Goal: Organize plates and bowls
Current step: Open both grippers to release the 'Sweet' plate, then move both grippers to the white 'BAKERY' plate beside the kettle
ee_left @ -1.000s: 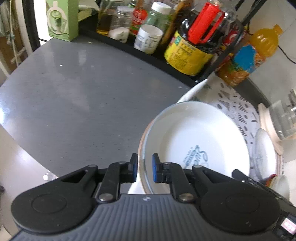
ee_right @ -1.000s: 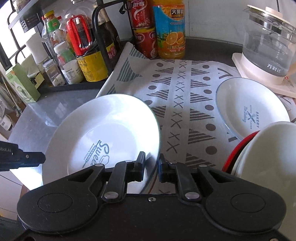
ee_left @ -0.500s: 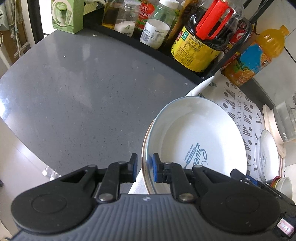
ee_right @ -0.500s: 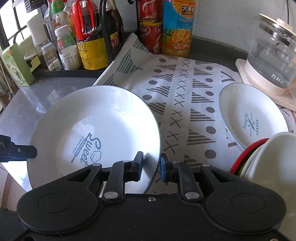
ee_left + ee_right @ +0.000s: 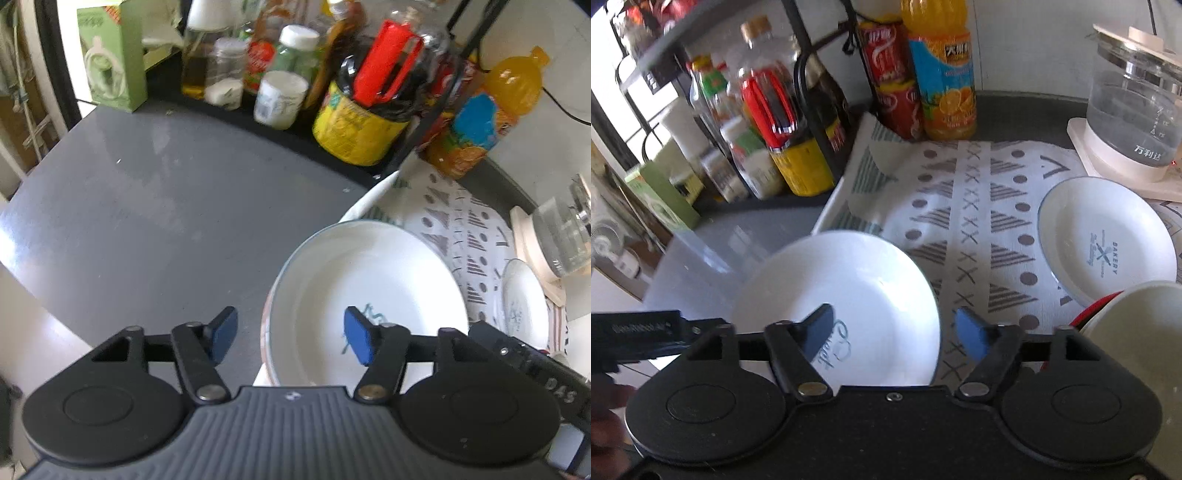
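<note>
While both grippers stand spread wide, the scene reads as follows.

Left gripper [image 5: 291,339]: fingers far apart, holding nothing; one blue pad [image 5: 221,332] sits over the grey countertop [image 5: 147,221], the other over the large plate's inner face.

Right gripper [image 5: 894,334]: fingers likewise far apart, gripping nothing; its left pad lies over the large plate, its right pad [image 5: 971,338] over the patterned cloth [image 5: 971,206].

Large plate [image 5: 849,288]: white, with blue script printed inside, at the left edge of the cloth, partly over the countertop. In the left wrist view it appears as a deep white dish [image 5: 369,280] with a reddish rim showing under its left edge; whether a second plate lies under it cannot be told.

Small plate [image 5: 1108,240]: white, marked BAKERY, on the cloth to the right, well apart from the large plate, just beside the kettle base.

Bowl [image 5: 1145,332]: white, at the right edge of the right wrist view, with a red rim peeking out beneath it.

Glass kettle [image 5: 1137,110]: upright on a pale base at the back right.

Bottles: an orange juice bottle [image 5: 942,74], red cans [image 5: 890,74], and a dark bottle with a red handle [image 5: 369,110] stand along the back.
</note>
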